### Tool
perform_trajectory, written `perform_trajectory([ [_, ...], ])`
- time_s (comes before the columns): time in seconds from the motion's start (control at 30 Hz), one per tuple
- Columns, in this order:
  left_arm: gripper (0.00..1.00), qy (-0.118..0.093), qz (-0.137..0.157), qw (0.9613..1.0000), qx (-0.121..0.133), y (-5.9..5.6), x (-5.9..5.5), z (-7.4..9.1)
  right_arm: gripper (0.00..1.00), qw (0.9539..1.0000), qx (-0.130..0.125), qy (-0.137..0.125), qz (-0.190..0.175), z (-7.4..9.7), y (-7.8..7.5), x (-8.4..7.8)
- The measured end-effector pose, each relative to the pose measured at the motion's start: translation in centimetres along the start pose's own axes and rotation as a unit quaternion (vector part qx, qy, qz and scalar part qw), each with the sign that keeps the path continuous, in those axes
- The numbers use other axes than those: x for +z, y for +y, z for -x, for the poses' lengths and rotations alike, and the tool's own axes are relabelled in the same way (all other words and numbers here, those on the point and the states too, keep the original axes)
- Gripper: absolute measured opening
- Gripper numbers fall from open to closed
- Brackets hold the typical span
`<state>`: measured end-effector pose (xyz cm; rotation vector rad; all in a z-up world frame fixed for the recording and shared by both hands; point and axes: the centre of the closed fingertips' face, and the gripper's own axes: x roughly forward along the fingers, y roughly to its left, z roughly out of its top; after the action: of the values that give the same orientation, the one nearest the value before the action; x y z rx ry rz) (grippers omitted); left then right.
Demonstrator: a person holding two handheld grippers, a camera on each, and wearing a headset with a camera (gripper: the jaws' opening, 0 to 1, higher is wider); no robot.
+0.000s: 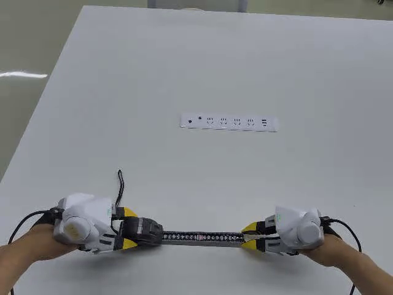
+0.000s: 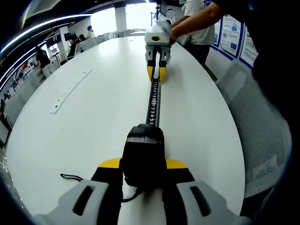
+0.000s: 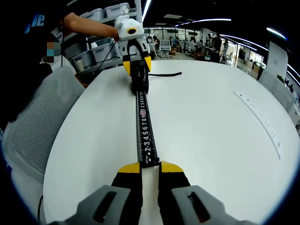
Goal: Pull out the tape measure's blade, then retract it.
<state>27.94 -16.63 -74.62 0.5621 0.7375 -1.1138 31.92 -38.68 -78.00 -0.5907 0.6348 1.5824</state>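
Observation:
The black tape measure case (image 1: 146,232) (image 2: 143,152) lies on the white table, and my left gripper (image 1: 126,228) (image 2: 140,164) is shut on it. Its dark blade (image 1: 201,237) (image 2: 153,101) (image 3: 143,126), printed with white numbers, stretches flat across the table to my right gripper (image 1: 249,236) (image 3: 149,165), which is shut on the blade's end. A thin black wrist strap (image 1: 120,184) (image 3: 164,74) trails from the case. In the right gripper view the case (image 3: 138,75) and the left gripper (image 3: 133,60) sit at the far end of the blade; the left gripper view shows the right gripper (image 2: 156,70) likewise.
A white power strip (image 1: 228,121) (image 2: 70,90) (image 3: 260,117) lies in the middle of the white table (image 1: 202,67), well beyond the blade. The near table edge runs just below both grippers. A mesh chair (image 2: 262,126) stands beside the table.

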Motion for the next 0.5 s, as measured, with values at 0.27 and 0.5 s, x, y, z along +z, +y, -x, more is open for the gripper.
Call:
perform_trajectory([
  [0.27,0.28,0.0,0.001,1.0,-0.001,0.0,0.1,-0.1,0.08,0.9999,-0.002,-0.002,-0.011,0.6,0.0,-0.9],
  [0.5,0.28,0.001,-0.001,1.0,-0.004,-0.1,0.1,-0.2,0.08,0.9999,-0.005,0.005,-0.014,1.0,0.0,-1.6],
])
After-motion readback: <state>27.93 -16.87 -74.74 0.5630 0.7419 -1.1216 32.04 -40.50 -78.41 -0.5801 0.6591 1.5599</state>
